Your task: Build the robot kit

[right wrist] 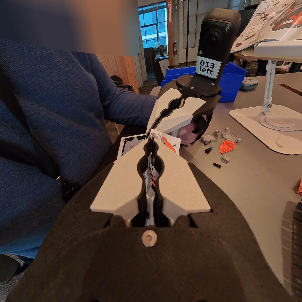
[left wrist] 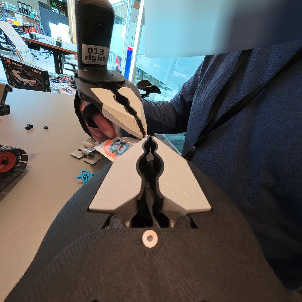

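A white sticker sheet (left wrist: 117, 147) with orange and blue print is held above the near table edge. My left gripper (left wrist: 150, 137) is shut, its tips pinching the sheet's top corner. My right gripper (right wrist: 150, 138) is shut on the same sheet (right wrist: 169, 142), which runs down between its jaws. In the left wrist view the right gripper (left wrist: 144, 135) comes down from above, tip to tip with mine. In the right wrist view the left gripper (right wrist: 147, 133) does the same. A person's hand (left wrist: 101, 125) grips the right gripper's handle.
On the beige table (left wrist: 40, 188) lie a tracked model with an orange wheel (left wrist: 9, 161), a blue part (left wrist: 85, 175), grey panels (left wrist: 86, 151) and a toy box (left wrist: 26, 78). To the right are an orange part (right wrist: 227, 147), a booklet stand (right wrist: 269, 124) and a blue bin (right wrist: 232, 81). Left and right tips are no more than a few centimetres apart.
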Available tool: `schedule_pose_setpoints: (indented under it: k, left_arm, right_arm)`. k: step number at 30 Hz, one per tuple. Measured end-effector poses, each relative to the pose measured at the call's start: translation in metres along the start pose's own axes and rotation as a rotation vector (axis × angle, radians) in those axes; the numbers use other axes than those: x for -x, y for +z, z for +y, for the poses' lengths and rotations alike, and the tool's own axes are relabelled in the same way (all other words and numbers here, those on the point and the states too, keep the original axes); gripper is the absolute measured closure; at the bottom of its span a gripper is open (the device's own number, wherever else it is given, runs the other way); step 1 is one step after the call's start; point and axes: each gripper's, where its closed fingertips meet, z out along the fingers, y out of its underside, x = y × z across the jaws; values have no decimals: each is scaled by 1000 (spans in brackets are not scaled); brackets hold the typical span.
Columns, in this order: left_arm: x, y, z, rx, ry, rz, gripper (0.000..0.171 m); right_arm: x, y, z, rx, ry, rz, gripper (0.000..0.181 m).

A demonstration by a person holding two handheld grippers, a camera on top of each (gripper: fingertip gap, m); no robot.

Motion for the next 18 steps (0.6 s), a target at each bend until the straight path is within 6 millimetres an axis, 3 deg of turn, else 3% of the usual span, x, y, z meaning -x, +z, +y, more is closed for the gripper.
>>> schedule_pose_setpoints:
  k: [18]
  left_arm:
    - [-2, 0, 5, 49, 50, -22, 171]
  right_arm:
    - [3, 2, 4, -41, 74, -55, 181]
